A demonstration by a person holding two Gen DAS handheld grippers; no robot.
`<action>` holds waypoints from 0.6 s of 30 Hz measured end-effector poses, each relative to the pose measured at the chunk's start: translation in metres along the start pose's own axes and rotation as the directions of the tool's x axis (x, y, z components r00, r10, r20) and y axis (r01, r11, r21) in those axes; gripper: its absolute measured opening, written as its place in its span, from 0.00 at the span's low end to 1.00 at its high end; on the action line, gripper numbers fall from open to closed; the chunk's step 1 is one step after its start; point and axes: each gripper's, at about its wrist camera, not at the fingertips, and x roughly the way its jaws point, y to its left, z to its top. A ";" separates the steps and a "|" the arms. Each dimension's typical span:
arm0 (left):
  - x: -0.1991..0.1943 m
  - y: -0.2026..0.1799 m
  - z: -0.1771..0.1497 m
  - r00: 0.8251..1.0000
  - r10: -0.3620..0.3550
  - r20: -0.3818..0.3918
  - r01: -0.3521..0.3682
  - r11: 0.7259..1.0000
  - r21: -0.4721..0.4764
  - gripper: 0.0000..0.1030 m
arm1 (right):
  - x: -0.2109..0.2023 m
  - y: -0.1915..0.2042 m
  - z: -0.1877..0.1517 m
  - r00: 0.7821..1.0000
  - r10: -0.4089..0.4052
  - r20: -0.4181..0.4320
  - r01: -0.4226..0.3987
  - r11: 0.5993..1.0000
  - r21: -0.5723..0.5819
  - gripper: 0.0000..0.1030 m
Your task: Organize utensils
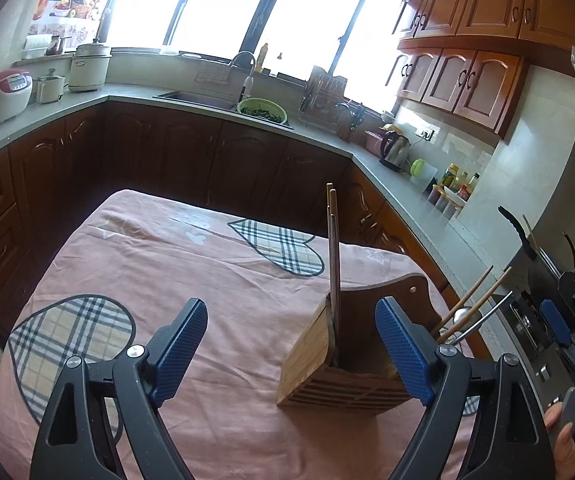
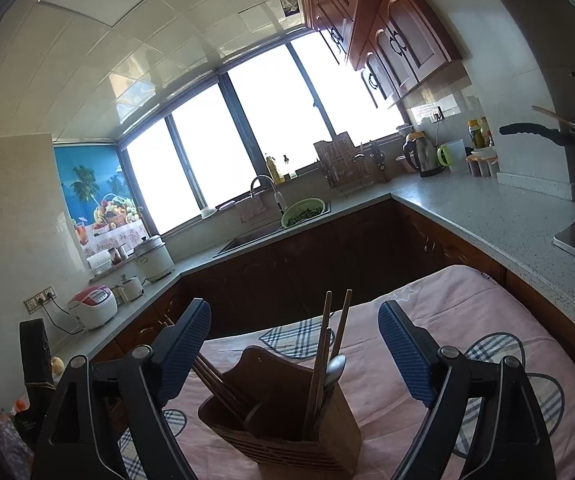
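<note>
A wooden utensil holder (image 1: 339, 376) stands on the table's pink cloth (image 1: 191, 272). In the left wrist view dark chopsticks (image 1: 333, 264) stand upright in its near compartment; lighter chopsticks (image 1: 475, 300) and a metal spoon (image 1: 463, 316) lean out on its right. My left gripper (image 1: 291, 348) is open and empty, just before the holder. In the right wrist view the holder (image 2: 287, 416) sits between my fingers, with chopsticks (image 2: 323, 356), a spoon (image 2: 335, 368) and dark chopsticks (image 2: 219, 384) inside. My right gripper (image 2: 295, 352) is open and empty above it; it also shows in the left wrist view (image 1: 559, 324).
Dark wooden cabinets under a grey counter (image 1: 135, 96) wrap around the table. A sink with a green colander (image 1: 263, 110) is at the back. A kettle (image 1: 395, 150), bottles and a stove with a pot (image 1: 527, 248) line the right counter. Rice cookers (image 1: 3, 94) stand on the left.
</note>
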 end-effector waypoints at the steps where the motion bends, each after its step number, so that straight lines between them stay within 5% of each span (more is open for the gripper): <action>1: -0.003 0.000 -0.002 1.000 0.001 -0.002 -0.001 1.000 0.003 0.85 | -0.002 0.000 -0.002 1.000 0.003 -0.003 -0.003 1.000 0.001 0.86; 18: -0.061 0.026 -0.040 0.998 -0.003 -0.064 0.000 0.998 -0.057 0.85 | -0.053 -0.019 -0.027 0.997 -0.029 -0.069 0.032 0.999 0.043 0.87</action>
